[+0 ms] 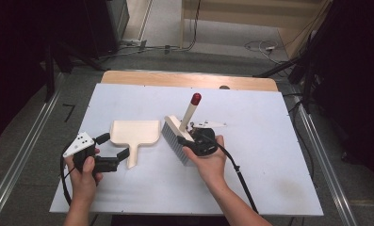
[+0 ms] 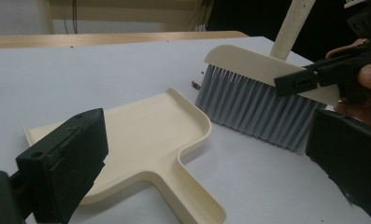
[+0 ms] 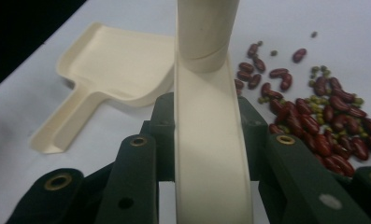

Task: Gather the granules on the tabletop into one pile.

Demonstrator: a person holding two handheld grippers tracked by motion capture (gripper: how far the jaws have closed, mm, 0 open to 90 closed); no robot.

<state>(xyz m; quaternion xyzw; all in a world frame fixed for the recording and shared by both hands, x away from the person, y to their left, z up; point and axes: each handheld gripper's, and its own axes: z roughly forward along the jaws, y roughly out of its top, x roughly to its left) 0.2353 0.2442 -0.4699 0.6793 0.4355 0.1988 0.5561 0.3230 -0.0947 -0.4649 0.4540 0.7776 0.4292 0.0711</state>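
Observation:
A cream dustpan [image 1: 135, 132] lies flat on the white table, its handle pointing toward me. My left gripper [image 1: 113, 147] is open at the pan's near left corner, one jaw left of the pan and the other by the handle; its pads touch nothing. In the left gripper view the dustpan [image 2: 146, 140] lies between the wide jaws of the left gripper [image 2: 206, 140]. My right gripper [image 1: 194, 139] is shut on the cream back of a hand brush [image 1: 177, 136] with grey bristles and a red-tipped handle. The brush [image 3: 206, 140] stands just right of the pan, beside a pile of red and green beans [image 3: 323, 121].
The table's wooden far edge [image 1: 189, 80] runs along the back. The white surface [image 1: 260, 155] stretches to the right of the brush. One stray bean [image 2: 195, 85] lies by the bristles. Cables and dark stands sit on the floor around the table.

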